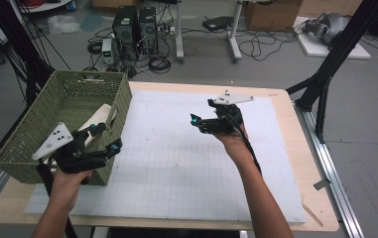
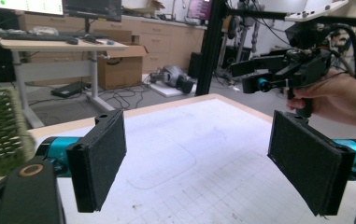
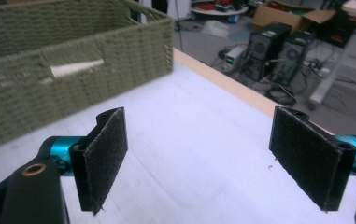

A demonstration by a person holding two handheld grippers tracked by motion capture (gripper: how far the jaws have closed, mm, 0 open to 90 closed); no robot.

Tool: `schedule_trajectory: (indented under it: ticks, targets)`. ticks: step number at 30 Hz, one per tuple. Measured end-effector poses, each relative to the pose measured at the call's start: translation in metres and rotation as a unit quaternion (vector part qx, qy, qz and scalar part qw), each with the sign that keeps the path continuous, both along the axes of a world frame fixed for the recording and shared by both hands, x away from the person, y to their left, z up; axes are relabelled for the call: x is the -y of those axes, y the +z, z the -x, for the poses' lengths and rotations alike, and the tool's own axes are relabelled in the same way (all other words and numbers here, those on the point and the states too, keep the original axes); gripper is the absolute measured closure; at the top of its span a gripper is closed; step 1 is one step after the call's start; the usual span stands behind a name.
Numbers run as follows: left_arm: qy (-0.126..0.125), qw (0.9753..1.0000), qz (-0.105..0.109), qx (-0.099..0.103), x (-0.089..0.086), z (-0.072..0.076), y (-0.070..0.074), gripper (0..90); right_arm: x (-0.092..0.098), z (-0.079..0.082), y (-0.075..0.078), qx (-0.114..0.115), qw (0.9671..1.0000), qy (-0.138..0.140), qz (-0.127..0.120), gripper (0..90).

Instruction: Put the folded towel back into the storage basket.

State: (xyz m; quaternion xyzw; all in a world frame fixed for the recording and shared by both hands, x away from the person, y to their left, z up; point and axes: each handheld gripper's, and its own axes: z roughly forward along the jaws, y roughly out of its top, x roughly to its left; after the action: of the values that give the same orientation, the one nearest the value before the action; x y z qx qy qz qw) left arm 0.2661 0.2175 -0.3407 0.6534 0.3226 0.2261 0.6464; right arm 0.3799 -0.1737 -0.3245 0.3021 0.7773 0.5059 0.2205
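Observation:
My left gripper (image 1: 106, 137) is held above the near right corner of a green woven basket (image 1: 37, 129), its jaws wide open and empty (image 2: 199, 163). A cream-white object (image 1: 98, 118) lies inside the basket against its right wall. My right gripper (image 1: 199, 124) hovers over the middle of the white mat (image 1: 176, 163), pointing left toward the basket, jaws spread wide with nothing between them (image 3: 199, 158). In the right gripper view the basket (image 3: 73, 60) stands ahead, and the white object (image 3: 75, 67) shows through its handle slot. The left gripper view catches the right gripper (image 2: 259, 77) in a hand.
The mat covers most of a wooden table (image 1: 305, 148). Black frame posts (image 1: 325, 74) stand off the table's right side. Computer towers (image 1: 134, 25), cables and desk legs sit on the floor beyond the far edge.

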Motion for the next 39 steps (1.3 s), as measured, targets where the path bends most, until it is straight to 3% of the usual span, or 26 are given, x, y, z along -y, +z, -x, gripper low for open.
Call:
schedule_trajectory:
  ticks: [6,16,20,27,33,39]
  targets:
    - [-0.024,0.9995,-0.017,-0.007,0.022,-0.004,-0.004,19.9,0.033,0.018,-0.013,0.003,0.9997,-0.026,-0.003,17.9]
    - [-0.044,0.9984,-0.031,-0.020,0.049,-0.013,-0.016,20.2,0.090,0.052,-0.038,0.006,0.9969,-0.078,-0.011,17.9]
    - [-0.048,0.9979,-0.040,-0.019,0.061,-0.016,-0.025,20.6,0.102,0.068,-0.050,0.012,0.9953,-0.095,0.007,17.9]
    - [-0.058,0.9966,-0.055,-0.020,0.075,-0.023,-0.045,20.2,0.119,0.093,-0.073,0.025,0.9911,-0.130,0.015,17.9]
    - [-0.055,0.9960,-0.058,-0.040,0.083,-0.028,-0.066,17.7,0.130,0.103,-0.081,0.024,0.9895,-0.142,0.019,17.9]
    - [-0.049,0.9963,-0.054,-0.046,0.086,-0.029,-0.075,17.8,0.139,0.109,-0.087,0.016,0.9879,-0.153,0.014,18.0]
